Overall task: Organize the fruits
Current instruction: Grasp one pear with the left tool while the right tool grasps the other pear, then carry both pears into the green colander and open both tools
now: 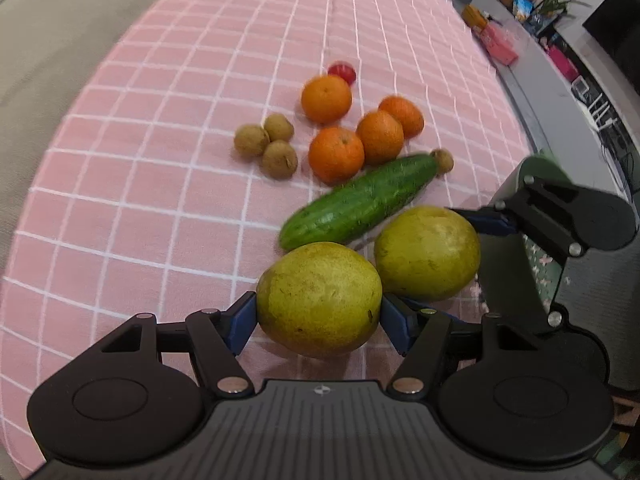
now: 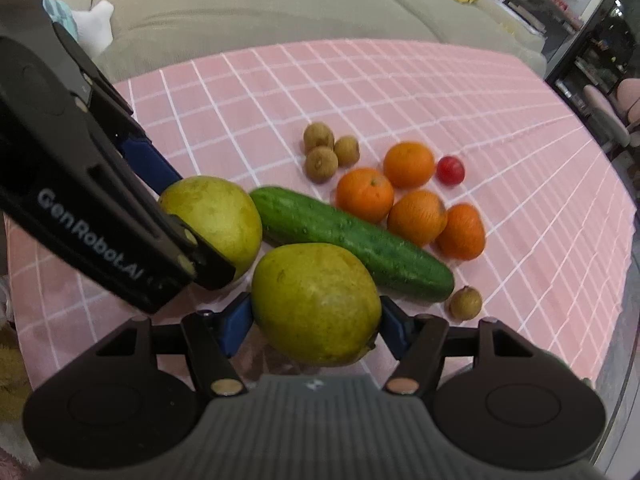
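Two yellow-green pears lie side by side on the pink checked tablecloth (image 1: 140,160). My left gripper (image 1: 319,318) is shut on the near pear (image 1: 319,298); in the right wrist view that pear (image 2: 216,216) sits at the left gripper's blue pads (image 2: 148,160). My right gripper (image 2: 316,324) is shut on the other pear (image 2: 316,304), seen in the left wrist view (image 1: 427,252) with the right gripper's pad (image 1: 494,220) against it. A green cucumber (image 1: 360,202) lies just beyond both pears. Several oranges (image 1: 336,154), three brown longans (image 1: 266,144) and a red fruit (image 1: 343,71) lie farther out.
A single longan (image 2: 465,302) lies at the cucumber's end, close to my right gripper. A beige sofa (image 2: 260,8) borders the table's far side. Shelves with clutter (image 1: 520,12) and chairs (image 2: 608,112) stand past the table edge.
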{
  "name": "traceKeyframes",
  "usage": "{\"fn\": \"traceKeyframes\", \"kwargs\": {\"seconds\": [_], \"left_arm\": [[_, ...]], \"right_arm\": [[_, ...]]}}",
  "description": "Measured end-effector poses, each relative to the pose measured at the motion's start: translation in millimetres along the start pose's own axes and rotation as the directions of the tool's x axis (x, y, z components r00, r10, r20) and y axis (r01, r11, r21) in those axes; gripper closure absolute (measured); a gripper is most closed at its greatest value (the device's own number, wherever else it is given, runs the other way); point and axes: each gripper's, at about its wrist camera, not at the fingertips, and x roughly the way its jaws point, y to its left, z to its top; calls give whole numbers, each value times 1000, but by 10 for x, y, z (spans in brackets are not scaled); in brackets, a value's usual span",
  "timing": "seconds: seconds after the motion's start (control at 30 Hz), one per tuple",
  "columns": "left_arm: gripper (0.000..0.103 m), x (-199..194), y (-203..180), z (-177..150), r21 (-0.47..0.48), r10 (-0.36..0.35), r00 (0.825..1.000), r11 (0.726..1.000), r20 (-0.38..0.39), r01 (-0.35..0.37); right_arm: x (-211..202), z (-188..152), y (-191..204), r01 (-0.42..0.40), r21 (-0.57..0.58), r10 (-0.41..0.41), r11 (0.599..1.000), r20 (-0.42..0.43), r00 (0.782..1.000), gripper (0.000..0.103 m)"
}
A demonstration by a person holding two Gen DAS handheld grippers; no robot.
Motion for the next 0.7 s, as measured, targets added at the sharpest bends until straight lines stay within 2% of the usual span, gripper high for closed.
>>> {"fn": "traceKeyframes", "kwargs": {"seconds": [0.13, 0.37, 0.53, 0.7], "left_arm": [[28, -255, -8, 25, -1, 11, 998, 1000, 58, -10], [28, -666, -250, 14, 22, -32, 991, 999, 127, 30], [28, -763, -587, 9, 83, -80, 988, 994, 134, 69], [28, -667, -1049, 86, 175, -109, 990, 980, 95, 91]], "right_arm": [[-215, 29, 53, 32, 17, -33, 999, 38, 999, 40], [-840, -14, -6, 82, 118, -97, 990, 133, 986, 40], [-1256, -281, -159, 90, 225, -125, 970, 147, 981, 40], [-1528, -664, -371, 98, 324, -143, 941, 117, 983, 40]]}}
